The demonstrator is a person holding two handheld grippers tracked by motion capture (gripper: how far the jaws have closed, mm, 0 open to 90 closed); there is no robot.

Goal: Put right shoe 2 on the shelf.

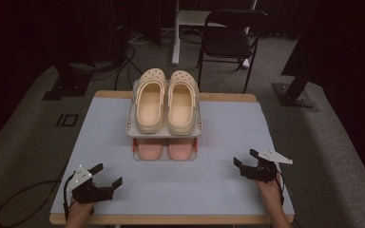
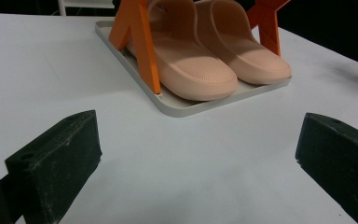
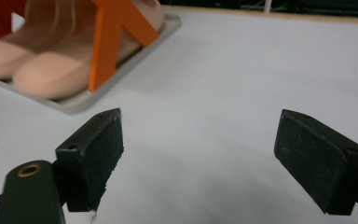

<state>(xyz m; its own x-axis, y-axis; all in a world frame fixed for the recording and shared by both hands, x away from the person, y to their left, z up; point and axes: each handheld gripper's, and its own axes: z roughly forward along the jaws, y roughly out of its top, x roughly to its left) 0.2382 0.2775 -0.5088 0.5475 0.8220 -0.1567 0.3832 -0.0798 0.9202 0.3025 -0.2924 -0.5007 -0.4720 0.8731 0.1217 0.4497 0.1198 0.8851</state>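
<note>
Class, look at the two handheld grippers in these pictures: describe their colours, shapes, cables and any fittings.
Both the left gripper and the right gripper are black, with two blocky, scuffed rectangular jaws. Each carries a pale grey three-cornered plate on top. A black cable trails from the left one. A brass-coloured ring sits beside one right jaw.

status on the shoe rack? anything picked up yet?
Done: the cream clogs sit as a pair on the top shelf of the rack, and the pink slippers lie side by side on the bottom tray. In hand: nothing. The left tool and the right tool are both open, near the table's front edge, short of the rack. Left: reaching in and gripping a shoe.
</note>
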